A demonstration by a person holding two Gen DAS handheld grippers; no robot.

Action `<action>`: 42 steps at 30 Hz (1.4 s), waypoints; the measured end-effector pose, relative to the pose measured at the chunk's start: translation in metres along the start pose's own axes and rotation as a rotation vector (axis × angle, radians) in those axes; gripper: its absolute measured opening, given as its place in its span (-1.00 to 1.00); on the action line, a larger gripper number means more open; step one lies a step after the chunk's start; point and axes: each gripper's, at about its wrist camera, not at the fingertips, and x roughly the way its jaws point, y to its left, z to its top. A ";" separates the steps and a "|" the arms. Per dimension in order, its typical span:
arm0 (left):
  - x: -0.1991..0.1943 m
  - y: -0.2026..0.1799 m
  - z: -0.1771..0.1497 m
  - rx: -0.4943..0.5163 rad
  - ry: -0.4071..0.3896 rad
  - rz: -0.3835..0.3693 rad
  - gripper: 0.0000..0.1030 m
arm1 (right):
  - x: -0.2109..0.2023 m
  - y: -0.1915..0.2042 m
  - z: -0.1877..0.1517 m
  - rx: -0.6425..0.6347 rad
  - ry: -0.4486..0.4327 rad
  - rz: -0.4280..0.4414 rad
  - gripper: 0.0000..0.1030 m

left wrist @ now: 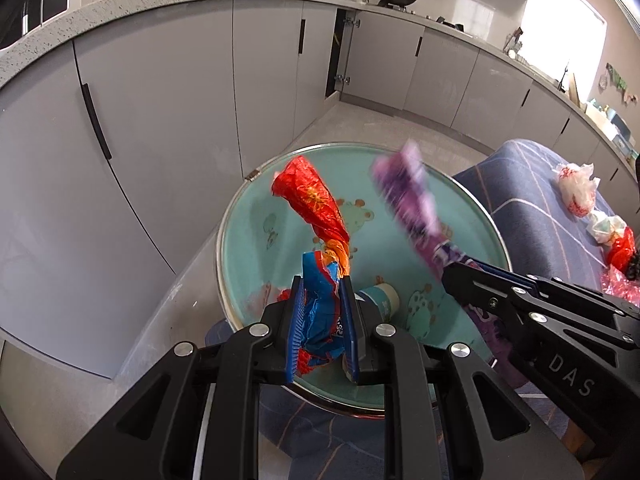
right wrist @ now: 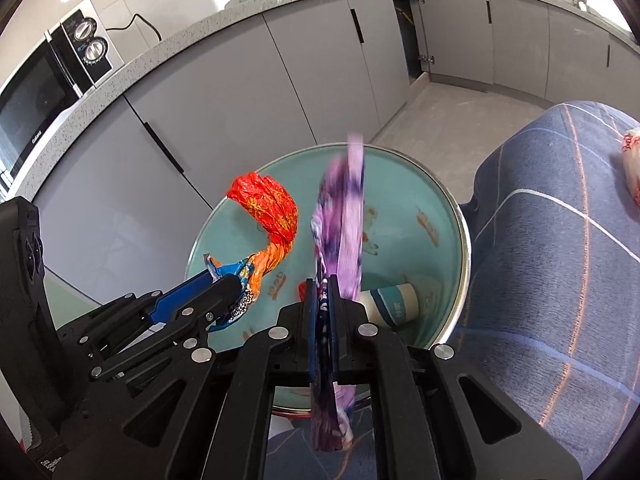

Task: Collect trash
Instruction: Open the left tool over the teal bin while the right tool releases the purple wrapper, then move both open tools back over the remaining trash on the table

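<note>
My left gripper [left wrist: 323,280] is shut on a crumpled red, orange and blue snack wrapper [left wrist: 316,208] and holds it above a round teal bin [left wrist: 240,216]. My right gripper [right wrist: 323,280] is shut on a purple wrapper [right wrist: 344,216], also above the bin [right wrist: 440,216]. Each gripper shows in the other's view: the right gripper [left wrist: 448,270] at right, the left gripper [right wrist: 236,280] at left. A paper cup [right wrist: 394,304] lies inside the bin, also seen in the left wrist view [left wrist: 380,298]. The red wrapper [right wrist: 268,208] hangs beside the purple wrapper [left wrist: 408,200].
A blue blanket-covered surface [left wrist: 532,200] at right carries more trash: a white and red plastic bag [left wrist: 576,192] and red scraps [left wrist: 620,252]. Grey kitchen cabinets [left wrist: 160,120] stand close behind the bin. A microwave [right wrist: 40,92] sits on the counter.
</note>
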 end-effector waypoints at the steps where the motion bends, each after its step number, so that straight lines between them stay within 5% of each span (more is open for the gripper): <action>1: 0.002 -0.001 -0.001 0.002 0.006 0.001 -0.65 | 0.002 -0.001 0.000 -0.001 0.002 -0.001 -0.83; 6: 0.004 0.000 -0.004 -0.002 0.023 0.016 -0.58 | -0.004 -0.011 -0.005 0.033 -0.015 -0.005 -0.59; 9: 0.000 0.004 -0.004 -0.017 0.016 0.037 -0.11 | -0.019 -0.018 -0.006 0.047 -0.049 -0.015 -0.58; 12: -0.008 0.004 -0.003 -0.013 -0.006 0.063 0.05 | -0.040 -0.025 -0.009 0.057 -0.101 -0.045 -0.56; 27: -0.037 -0.049 -0.002 0.068 -0.063 0.017 0.21 | -0.120 -0.084 -0.044 0.173 -0.231 -0.173 -0.36; 42: -0.046 -0.159 -0.014 0.254 -0.073 -0.138 0.22 | -0.195 -0.170 -0.102 0.346 -0.304 -0.336 -0.33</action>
